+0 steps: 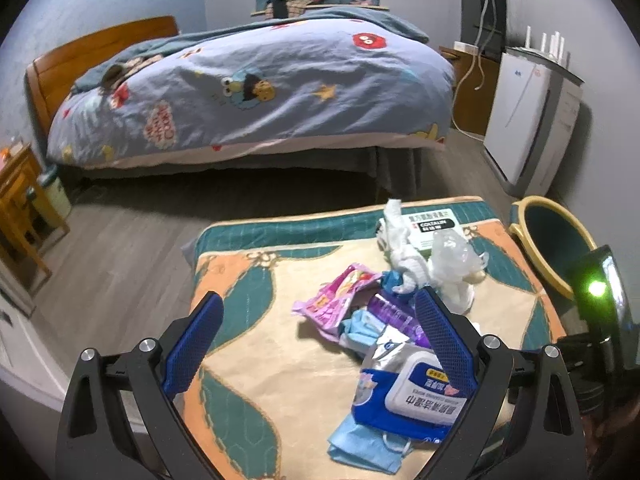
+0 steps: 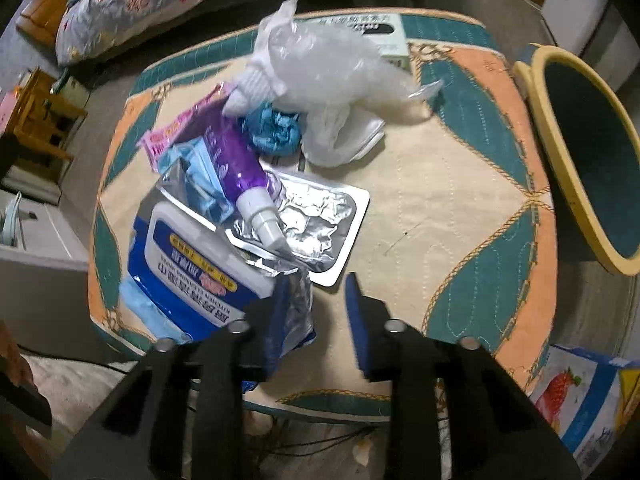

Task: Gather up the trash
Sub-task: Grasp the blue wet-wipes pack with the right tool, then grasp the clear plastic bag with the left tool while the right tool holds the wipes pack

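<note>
On quilted mat (image 2: 420,200): crinkled foil tray (image 2: 320,220).

bare mat (image 2: 432,208) lies open between the trash pile (image 2: 256,184) and the bin (image 2: 588,152).

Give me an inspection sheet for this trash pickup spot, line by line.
Surface: quilted table cover, teal and orange pattern, right half bare.
Job's things: wet wipes pack, purple tube lying on a foil blister tray, clear plastic bag, pink wrapper, blue face masks, medicine box.
Bin: teal wastebasket with yellow rim, right of the table.
Clutter: strawberry carton on the floor.
Grippers: left claw open, empty; right claw open, empty.
Cables: white cord hanging by the far cabinet.
Surroundings: bed, white air purifier.
</note>
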